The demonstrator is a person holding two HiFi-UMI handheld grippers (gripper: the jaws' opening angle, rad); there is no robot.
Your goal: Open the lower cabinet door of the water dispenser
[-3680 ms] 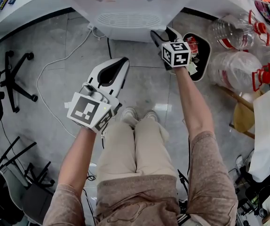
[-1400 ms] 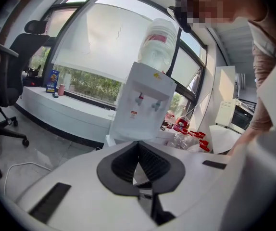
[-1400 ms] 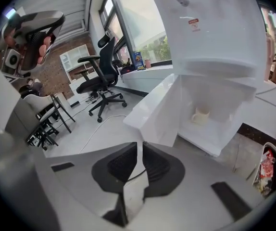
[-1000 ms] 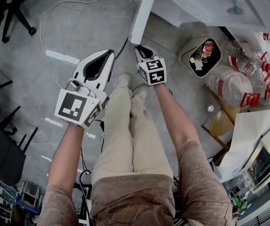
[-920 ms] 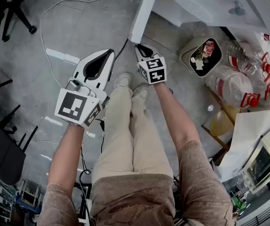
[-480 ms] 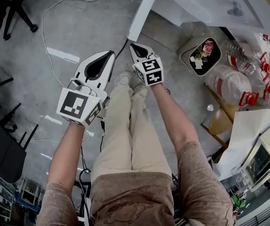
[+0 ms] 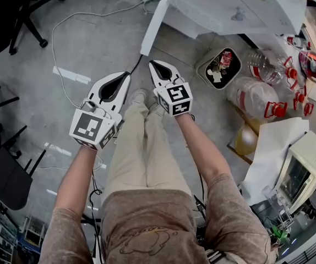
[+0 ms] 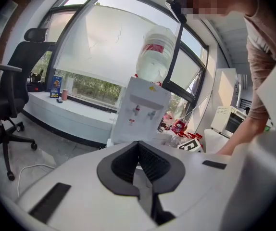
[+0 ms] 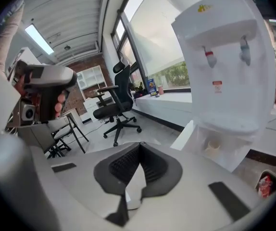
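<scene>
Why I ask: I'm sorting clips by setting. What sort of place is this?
Probably an office or break area, rather cluttered: a bottle-topped water dispenser, a black swivel office chair, a microwave oven, and large water jugs.

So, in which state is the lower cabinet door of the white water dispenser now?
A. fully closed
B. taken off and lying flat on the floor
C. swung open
C: the white lower cabinet door stands swung out from the white water dispenser, and the compartment behind it is uncovered.
</scene>
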